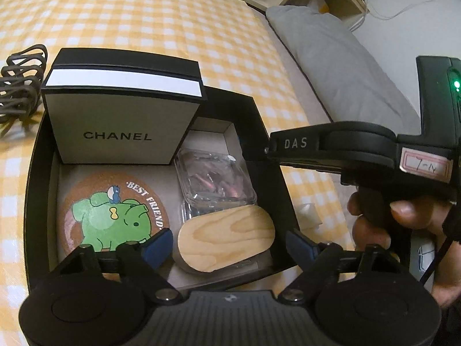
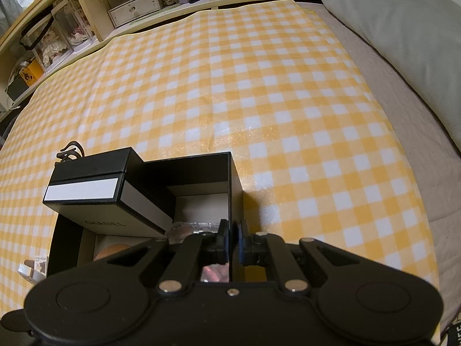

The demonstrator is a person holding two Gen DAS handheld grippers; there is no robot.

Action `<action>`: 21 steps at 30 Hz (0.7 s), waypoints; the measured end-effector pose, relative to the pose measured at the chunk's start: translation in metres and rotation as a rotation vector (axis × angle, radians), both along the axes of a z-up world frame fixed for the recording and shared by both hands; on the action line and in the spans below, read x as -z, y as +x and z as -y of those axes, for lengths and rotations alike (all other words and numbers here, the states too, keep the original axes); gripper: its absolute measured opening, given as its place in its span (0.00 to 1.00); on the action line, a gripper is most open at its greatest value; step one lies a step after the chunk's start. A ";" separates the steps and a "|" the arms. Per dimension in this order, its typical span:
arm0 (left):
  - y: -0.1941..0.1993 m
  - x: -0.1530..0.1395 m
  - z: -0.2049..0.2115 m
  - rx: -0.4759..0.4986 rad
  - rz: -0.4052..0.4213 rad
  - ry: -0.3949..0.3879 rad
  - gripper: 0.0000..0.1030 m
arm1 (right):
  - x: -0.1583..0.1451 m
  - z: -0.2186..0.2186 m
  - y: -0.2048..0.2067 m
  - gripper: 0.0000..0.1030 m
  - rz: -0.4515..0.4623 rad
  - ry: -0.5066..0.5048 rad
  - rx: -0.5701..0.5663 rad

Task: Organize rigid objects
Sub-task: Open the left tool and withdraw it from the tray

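Everything's laid out on a yellow-and-white checked sheet [image 1: 173,28]. The storage box [image 1: 276,155] is black outside, pale inside. The Chanel box [image 1: 121,132] is cream with black lettering, topped by a black-and-white striped lid. A brown coaster [image 1: 115,216] is printed with a green elephant; the wooden block [image 1: 227,236] is light pine-grained.

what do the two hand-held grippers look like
Both are matte black. The left hand-held gripper has blue finger pads, silver pivot screws and round side discs. The right hand-held gripper shows white DAS lettering, a pink-bordered handwritten label, a green light and a black cable.
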State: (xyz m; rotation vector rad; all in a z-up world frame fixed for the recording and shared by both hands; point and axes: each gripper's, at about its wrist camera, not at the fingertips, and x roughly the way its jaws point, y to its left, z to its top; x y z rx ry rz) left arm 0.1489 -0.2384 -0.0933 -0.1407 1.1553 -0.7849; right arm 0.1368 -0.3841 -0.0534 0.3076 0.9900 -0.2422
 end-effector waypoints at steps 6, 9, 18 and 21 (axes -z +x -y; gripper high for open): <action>-0.005 -0.008 0.001 0.016 0.054 0.046 0.84 | 0.000 0.001 0.000 0.07 0.000 0.002 0.001; -0.010 -0.013 -0.001 0.020 0.068 0.063 0.89 | 0.000 0.001 0.000 0.07 0.000 0.002 0.001; -0.024 -0.031 -0.012 0.027 0.138 0.079 1.00 | 0.000 0.002 0.000 0.07 0.001 0.005 0.002; -0.028 -0.039 -0.015 0.026 0.163 0.087 1.00 | 0.000 0.003 0.001 0.07 0.001 0.006 0.002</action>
